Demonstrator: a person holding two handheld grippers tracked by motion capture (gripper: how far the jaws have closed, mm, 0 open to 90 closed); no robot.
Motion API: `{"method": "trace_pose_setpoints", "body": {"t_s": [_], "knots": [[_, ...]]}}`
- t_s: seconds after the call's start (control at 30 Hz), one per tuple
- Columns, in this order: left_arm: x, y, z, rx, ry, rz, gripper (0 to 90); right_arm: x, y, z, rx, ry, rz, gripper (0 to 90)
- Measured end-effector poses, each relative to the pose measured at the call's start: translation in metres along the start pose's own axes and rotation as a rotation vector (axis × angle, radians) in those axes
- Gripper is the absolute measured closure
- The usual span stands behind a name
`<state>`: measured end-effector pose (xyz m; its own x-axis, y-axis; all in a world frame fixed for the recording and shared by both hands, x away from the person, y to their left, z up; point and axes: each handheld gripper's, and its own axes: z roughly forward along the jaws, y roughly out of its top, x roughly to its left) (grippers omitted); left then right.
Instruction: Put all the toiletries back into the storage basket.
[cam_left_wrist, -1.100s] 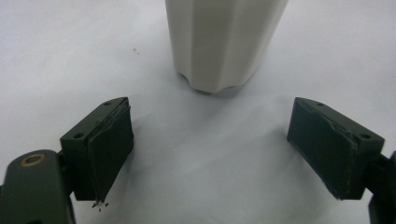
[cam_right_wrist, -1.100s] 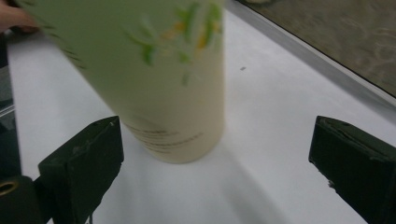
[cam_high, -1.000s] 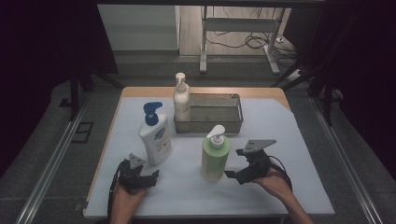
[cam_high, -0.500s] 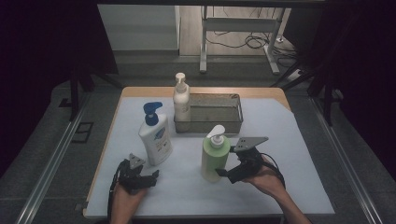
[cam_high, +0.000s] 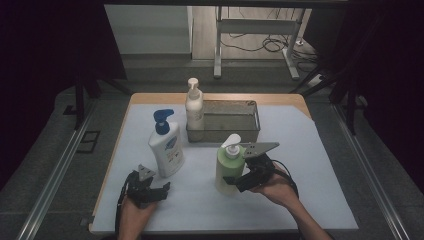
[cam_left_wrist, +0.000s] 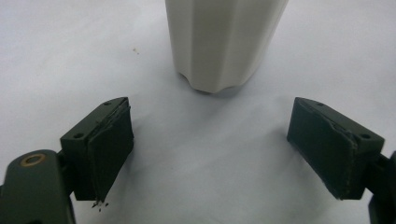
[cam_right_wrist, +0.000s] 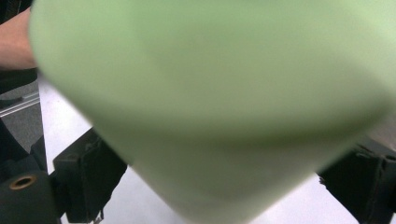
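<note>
The table (cam_high: 320, 150) bears a tray (cam_high: 223, 120) and three bottles; the right gripper (cam_high: 235, 181) has reached the green bottle (cam_high: 227, 170) at front centre, jaws just closing around it (grasp likely imminent). The left gripper (cam_high: 159, 189) rests, jaws wide.

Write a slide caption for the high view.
Right tongs close around the green pump bottle; left tongs rest open beside the white bottle.

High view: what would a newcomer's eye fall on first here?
The green pump bottle near the table's front, with the right gripper around its lower body, jaws closing in. Behind it, a metal tray flanked by a cream pump bottle; a white bottle with a blue pump stands left, by the open left gripper.
</note>
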<state>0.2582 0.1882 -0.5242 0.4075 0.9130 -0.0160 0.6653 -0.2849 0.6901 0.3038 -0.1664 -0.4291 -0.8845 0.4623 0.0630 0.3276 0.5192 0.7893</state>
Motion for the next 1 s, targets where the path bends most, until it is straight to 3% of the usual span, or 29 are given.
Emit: {"method": "trace_pose_setpoints", "body": {"t_s": [0.5, 0.87, 1.0], "knots": [[0.0, 0.0, 0.0, 0.0, -0.001, -0.001, 14.2, 0.004, 0.006, 0.005, 0.005, -0.04, -0.027, 11.3], [0.0, 0.0, 0.0, 0.0, -0.001, -0.002, 14.2, 0.006, 0.012, 0.004, 0.045, -0.065, 0.003, 11.9], [0.0, 0.0, 0.0, 0.0, -0.001, -0.002, 14.2, 0.002, 0.017, 0.002, 0.056, -0.094, 0.009, 11.9]]}}
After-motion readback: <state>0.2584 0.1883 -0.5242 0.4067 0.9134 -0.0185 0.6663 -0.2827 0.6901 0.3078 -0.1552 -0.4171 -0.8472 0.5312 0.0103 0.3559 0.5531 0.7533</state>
